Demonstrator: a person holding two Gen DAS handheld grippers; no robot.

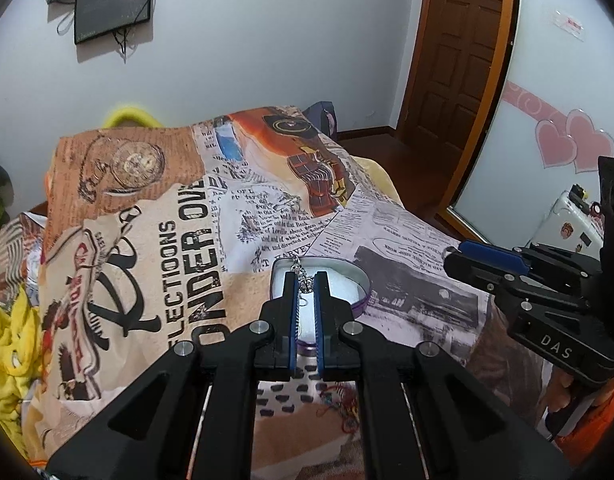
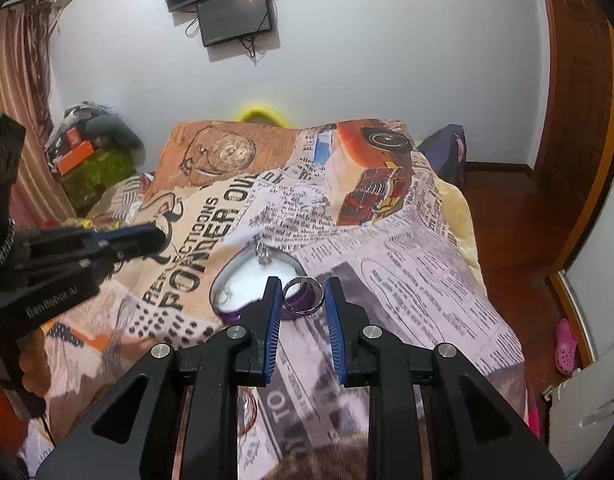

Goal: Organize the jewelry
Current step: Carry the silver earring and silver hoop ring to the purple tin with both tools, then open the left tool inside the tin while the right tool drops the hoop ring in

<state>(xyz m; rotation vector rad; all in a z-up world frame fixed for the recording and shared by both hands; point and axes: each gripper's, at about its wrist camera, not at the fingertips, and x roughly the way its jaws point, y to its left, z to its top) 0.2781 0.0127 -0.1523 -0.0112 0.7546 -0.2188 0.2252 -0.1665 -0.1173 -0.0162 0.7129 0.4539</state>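
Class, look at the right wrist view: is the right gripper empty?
No: a silver ring sits clamped between the right gripper pads.

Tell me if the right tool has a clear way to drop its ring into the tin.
Probably yes. The right tool holds the ring just short of the open tin, whose white lining looks mostly bare. A chain hangs at its far rim, and the left tool is off to the side.
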